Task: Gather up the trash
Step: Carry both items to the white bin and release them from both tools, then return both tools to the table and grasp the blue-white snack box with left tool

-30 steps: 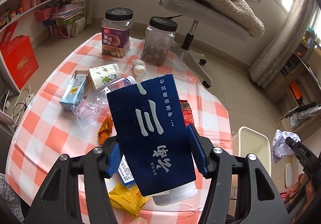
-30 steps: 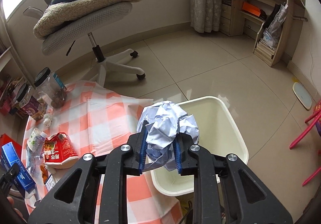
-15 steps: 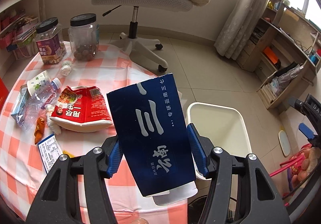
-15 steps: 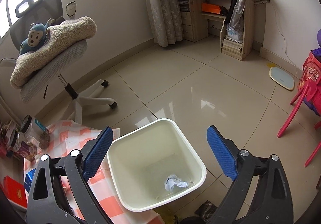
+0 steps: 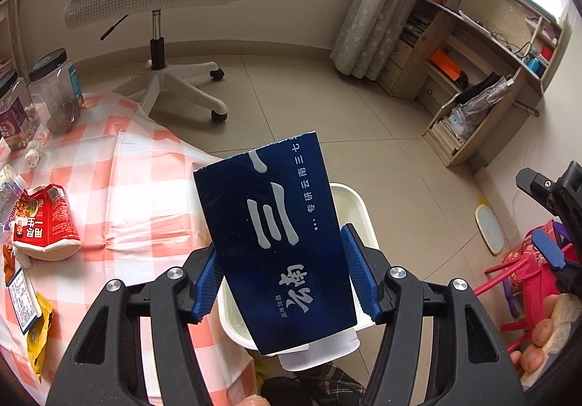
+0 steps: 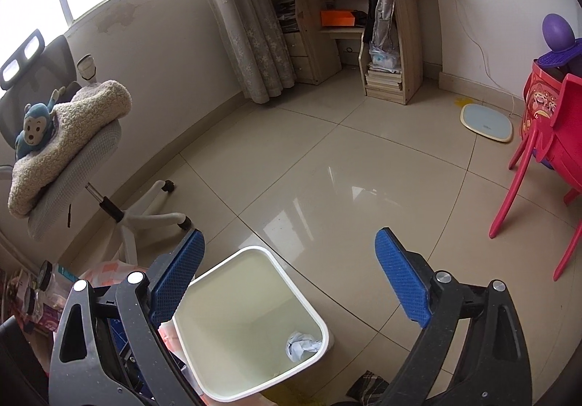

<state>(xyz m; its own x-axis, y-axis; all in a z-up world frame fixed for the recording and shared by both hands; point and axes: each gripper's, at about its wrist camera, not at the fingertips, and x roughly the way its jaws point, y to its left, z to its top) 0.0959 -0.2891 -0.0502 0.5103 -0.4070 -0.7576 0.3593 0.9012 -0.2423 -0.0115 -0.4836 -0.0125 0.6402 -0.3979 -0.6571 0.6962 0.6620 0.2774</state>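
My left gripper (image 5: pixel 287 282) is shut on a dark blue box (image 5: pixel 276 238) with white Chinese characters and holds it above the cream trash bin (image 5: pixel 354 209), which the box mostly hides. In the right wrist view the bin (image 6: pixel 254 326) stands on the floor beside the table, with a crumpled white paper ball (image 6: pixel 302 349) inside. My right gripper (image 6: pixel 289 282) is open and empty above the bin's far side. It also shows at the right edge of the left wrist view (image 5: pixel 545 220).
The checked table (image 5: pixel 138 187) holds a red carton (image 5: pixel 45 220), two jars (image 5: pixel 54 89), a yellow wrapper (image 5: pixel 38 337) and other litter. An office chair (image 6: pixel 72 151) stands behind. A red chair (image 6: pixel 545 158), a floor scale (image 6: pixel 485 122) and a desk (image 6: pixel 363 24) stand further off.
My right gripper opened and dropped the paper ball into the bin, then lifted away. My left gripper carried the blue box from over the table to above the bin.
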